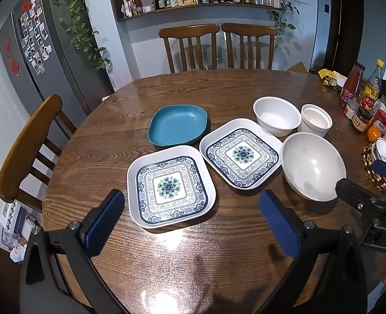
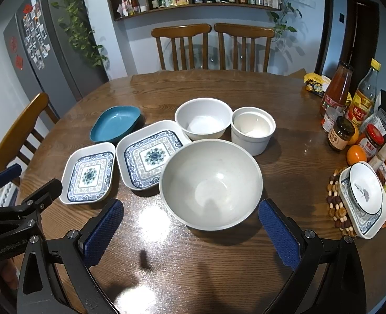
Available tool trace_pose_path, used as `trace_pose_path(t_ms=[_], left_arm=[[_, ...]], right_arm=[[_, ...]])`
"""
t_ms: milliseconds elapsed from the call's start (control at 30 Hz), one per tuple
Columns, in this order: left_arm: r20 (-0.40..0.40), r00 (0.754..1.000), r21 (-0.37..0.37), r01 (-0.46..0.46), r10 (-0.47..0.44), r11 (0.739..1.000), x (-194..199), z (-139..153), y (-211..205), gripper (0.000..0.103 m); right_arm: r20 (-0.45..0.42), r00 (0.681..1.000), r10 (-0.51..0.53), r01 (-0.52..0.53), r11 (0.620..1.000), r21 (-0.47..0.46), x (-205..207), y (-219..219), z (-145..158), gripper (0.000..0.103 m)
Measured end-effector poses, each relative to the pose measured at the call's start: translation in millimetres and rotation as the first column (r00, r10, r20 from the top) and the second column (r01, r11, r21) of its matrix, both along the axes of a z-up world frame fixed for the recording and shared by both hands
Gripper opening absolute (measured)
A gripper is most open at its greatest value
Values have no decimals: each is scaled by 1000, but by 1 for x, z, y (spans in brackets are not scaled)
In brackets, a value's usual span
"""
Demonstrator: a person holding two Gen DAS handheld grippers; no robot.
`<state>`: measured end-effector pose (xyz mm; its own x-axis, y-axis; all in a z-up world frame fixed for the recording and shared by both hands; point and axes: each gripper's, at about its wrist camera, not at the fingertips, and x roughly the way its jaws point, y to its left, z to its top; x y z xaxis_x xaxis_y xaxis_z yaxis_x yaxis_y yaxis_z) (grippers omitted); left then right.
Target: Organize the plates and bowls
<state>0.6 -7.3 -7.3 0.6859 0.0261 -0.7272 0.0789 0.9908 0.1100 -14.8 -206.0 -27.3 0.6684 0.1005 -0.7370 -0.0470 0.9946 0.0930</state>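
On the round wooden table (image 1: pixel 219 91) lie two square blue-patterned plates, one near (image 1: pixel 170 187) (image 2: pixel 89 175) and one further right (image 1: pixel 242 154) (image 2: pixel 148 154). A teal dish (image 1: pixel 178 125) (image 2: pixel 115 123) sits behind them. A large white bowl (image 1: pixel 313 167) (image 2: pixel 211 183), a medium white bowl (image 1: pixel 276 116) (image 2: pixel 203 119) and a small white cup-like bowl (image 1: pixel 316 120) (image 2: pixel 253 129) stand to the right. My left gripper (image 1: pixel 193 225) is open and empty just before the near plate. My right gripper (image 2: pixel 191 230) is open and empty just before the large bowl.
Sauce bottles and jars (image 2: pixel 350 104), oranges (image 2: pixel 356 154) and a small bowl stacked on a patterned plate on a bead trivet (image 2: pixel 363 196) crowd the table's right edge. Wooden chairs stand behind (image 1: pixel 190 47) and at the left (image 1: pixel 28 149). A fridge (image 1: pixel 49 52) stands at the left.
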Motion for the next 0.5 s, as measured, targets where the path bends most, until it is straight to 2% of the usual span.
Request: trace_pose_path(t_ms=[500], left_arm=[[18, 1000, 23, 2, -3, 1000, 0, 0, -3, 102]], right_arm=[[-4, 1000, 2, -2, 1000, 1, 1, 0, -1, 103]])
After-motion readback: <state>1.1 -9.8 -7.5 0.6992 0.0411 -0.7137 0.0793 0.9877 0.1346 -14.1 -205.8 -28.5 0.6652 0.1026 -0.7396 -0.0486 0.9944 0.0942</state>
